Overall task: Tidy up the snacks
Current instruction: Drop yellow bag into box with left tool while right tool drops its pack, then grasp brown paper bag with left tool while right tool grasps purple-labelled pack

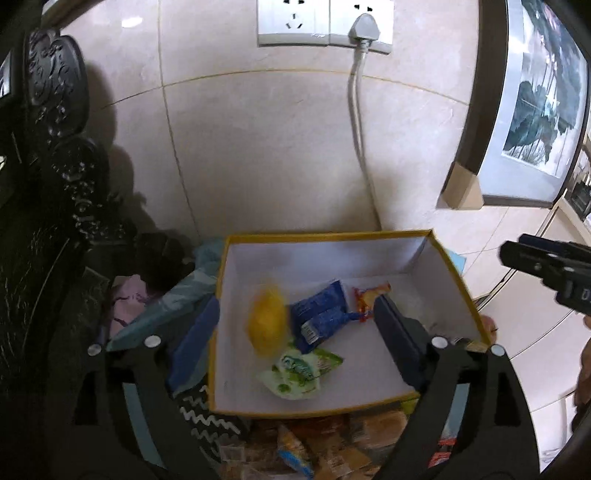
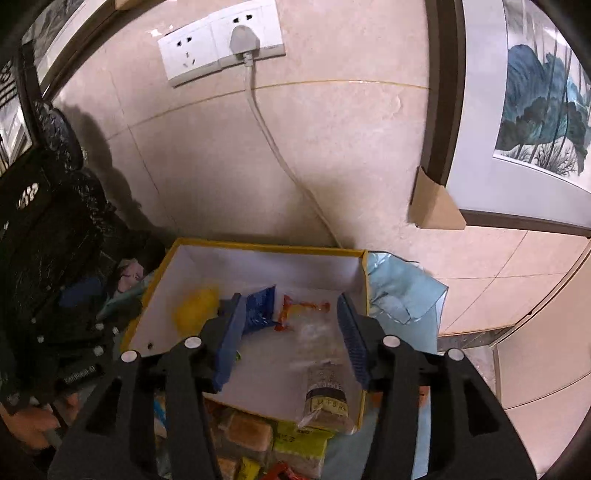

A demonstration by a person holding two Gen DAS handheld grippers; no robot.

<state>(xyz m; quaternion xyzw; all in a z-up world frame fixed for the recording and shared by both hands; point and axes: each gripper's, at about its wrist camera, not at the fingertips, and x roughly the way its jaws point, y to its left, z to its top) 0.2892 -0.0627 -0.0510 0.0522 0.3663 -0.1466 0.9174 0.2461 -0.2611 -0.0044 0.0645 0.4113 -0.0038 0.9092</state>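
**Sorting snacks: box against tiled wall**

Standing against a beige tiled wall point(image 1: 258, 147): yellow-edged box point(image 1: 456, 275), white inside. Above it, white double socket point(image 1: 325, 22) with grey plug and cable hanging down behind the box. Right, framed painting point(image 2: 535, 110) with a cardboard corner guard. Left, dark carved furniture point(image 1: 48, 147).

In the box: yellow packet point(image 1: 267, 323), blurred; blue packet point(image 1: 321, 315); red-orange wrapper point(image 1: 369, 295); green-white packet point(image 1: 303, 373); clear wrapped bar point(image 2: 325, 391) at the near right wall.

Below the box, loose snack pile point(image 2: 258, 443).

Left gripper point(image 1: 299, 325): spread wide, empty, over the box. Right gripper point(image 2: 291, 332): parted, gripping nothing.
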